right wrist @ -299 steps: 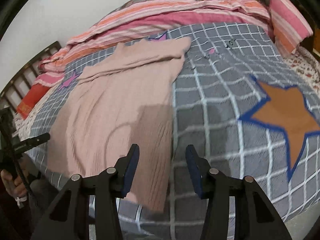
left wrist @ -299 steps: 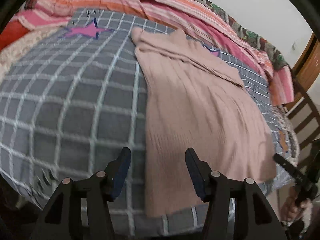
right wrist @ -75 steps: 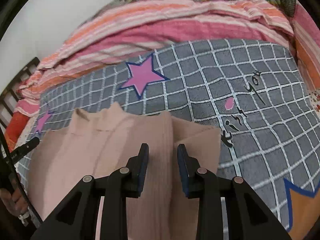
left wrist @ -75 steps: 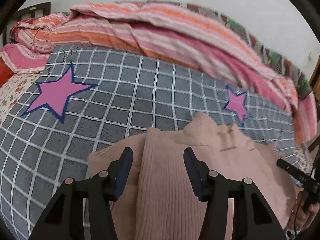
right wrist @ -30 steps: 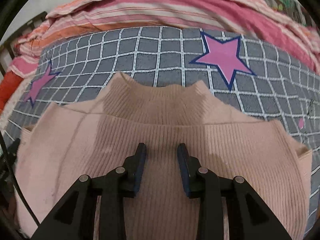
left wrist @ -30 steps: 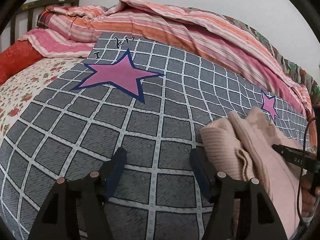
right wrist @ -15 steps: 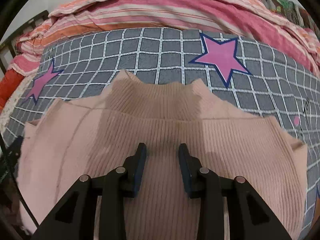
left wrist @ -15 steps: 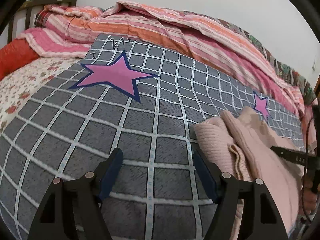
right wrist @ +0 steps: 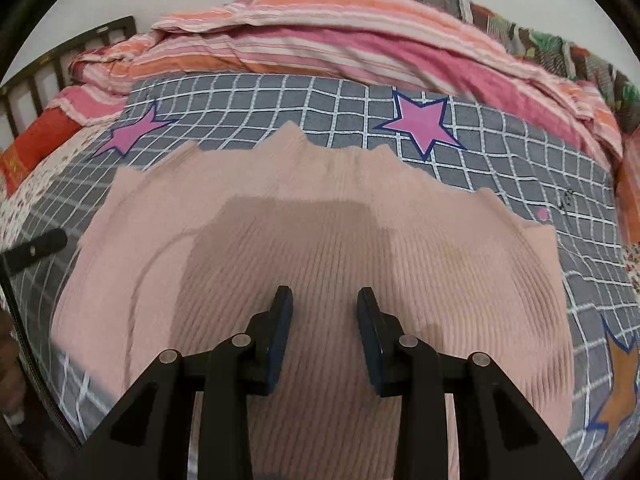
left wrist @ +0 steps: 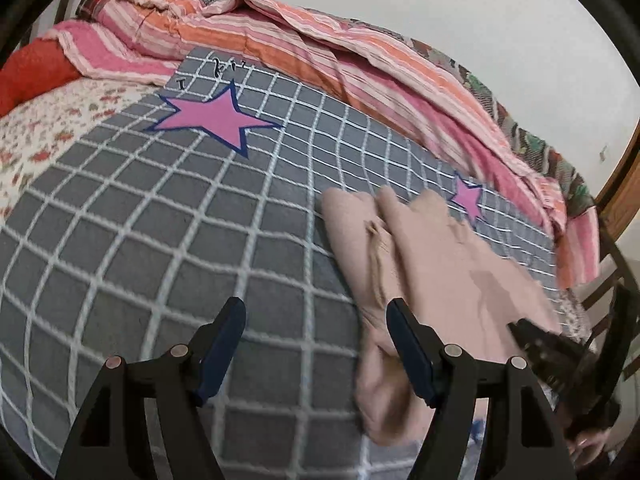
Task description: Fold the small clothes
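Observation:
A pink ribbed sweater (right wrist: 328,240) lies folded on the grey checked bedspread (right wrist: 500,168). In the left wrist view the sweater (left wrist: 432,256) lies to the right, its left edge bunched in layers. My left gripper (left wrist: 316,344) is open and empty over the bedspread (left wrist: 160,220), its right finger close to the sweater's left edge. My right gripper (right wrist: 324,320) is open a little, hovering over the middle of the sweater, holding nothing. The right gripper also shows at the left wrist view's right edge (left wrist: 560,348).
A striped pink and orange quilt (right wrist: 360,36) is heaped along the back of the bed. Pink stars (left wrist: 212,120) mark the bedspread. A floral sheet (left wrist: 40,120) and a red pillow (left wrist: 32,68) lie at the left. A wooden chair (left wrist: 616,216) stands at the right.
Both grippers have drawn back toward the near edge of the bed. The sweater now lies flatter and wider in the right wrist view. Earlier it was folded in half from full length.

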`<state>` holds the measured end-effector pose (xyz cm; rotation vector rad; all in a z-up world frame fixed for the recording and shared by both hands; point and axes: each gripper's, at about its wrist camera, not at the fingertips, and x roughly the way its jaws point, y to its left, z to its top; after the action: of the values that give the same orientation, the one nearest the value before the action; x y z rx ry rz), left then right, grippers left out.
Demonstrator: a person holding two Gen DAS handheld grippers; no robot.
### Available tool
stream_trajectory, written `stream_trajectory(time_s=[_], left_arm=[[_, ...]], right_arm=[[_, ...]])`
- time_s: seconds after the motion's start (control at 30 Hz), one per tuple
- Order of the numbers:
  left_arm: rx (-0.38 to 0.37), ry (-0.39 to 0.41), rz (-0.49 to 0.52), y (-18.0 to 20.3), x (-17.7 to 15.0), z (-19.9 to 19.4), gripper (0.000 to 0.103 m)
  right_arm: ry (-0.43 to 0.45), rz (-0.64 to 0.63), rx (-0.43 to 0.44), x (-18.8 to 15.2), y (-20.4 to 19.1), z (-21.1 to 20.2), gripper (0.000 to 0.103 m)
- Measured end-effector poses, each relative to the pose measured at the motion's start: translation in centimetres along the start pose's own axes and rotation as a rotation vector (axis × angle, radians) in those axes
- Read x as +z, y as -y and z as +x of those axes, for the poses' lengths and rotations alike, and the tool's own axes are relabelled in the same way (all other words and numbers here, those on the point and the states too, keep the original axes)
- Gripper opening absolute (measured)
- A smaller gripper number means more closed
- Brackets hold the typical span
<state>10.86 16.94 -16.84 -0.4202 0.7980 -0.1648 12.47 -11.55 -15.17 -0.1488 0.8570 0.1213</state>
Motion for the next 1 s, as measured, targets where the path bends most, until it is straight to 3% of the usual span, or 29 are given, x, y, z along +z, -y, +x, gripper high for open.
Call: stream_trajectory(time_s=[0.3,0.53,0.63,0.73,0.9,1.0], left_arm=[[-0.102,-0.058,-0.011,1.2,-3.8,-1.4,0.071],[-0.204,-0.076,-0.043,1.7,-6.0,-0.4,0.071],[-0.224,-0.066,-0.06,2.0,-5.8,0.2,0.071],[-0.264,-0.06,-0.099,2.3,-5.1,1.1,0.07],[-0.244,-0.044,-0.093,3.8,-3.7,2.8,0.069],[-0.231,-0.028,-0.074,4.7,-2.7,3.4,0.063]], right_arm=[[0.01,-0.075,-0.012,-5.6,-1.2,-3.0,0.033],[0.018,-0.045,0.061,-7.3,0.0,-5.8,0.033],[0.026,0.012,0.086,-7.9,1.6,-6.9,0.033],[0.047,0.037,0.052,-8.3,3.0,-7.7,0.033],[0.075,0.13,0.031,-8.6,7.0,-8.7,0.033],[0.079,0.195,0.016,-8.7,9.5,-8.8,0.033]])
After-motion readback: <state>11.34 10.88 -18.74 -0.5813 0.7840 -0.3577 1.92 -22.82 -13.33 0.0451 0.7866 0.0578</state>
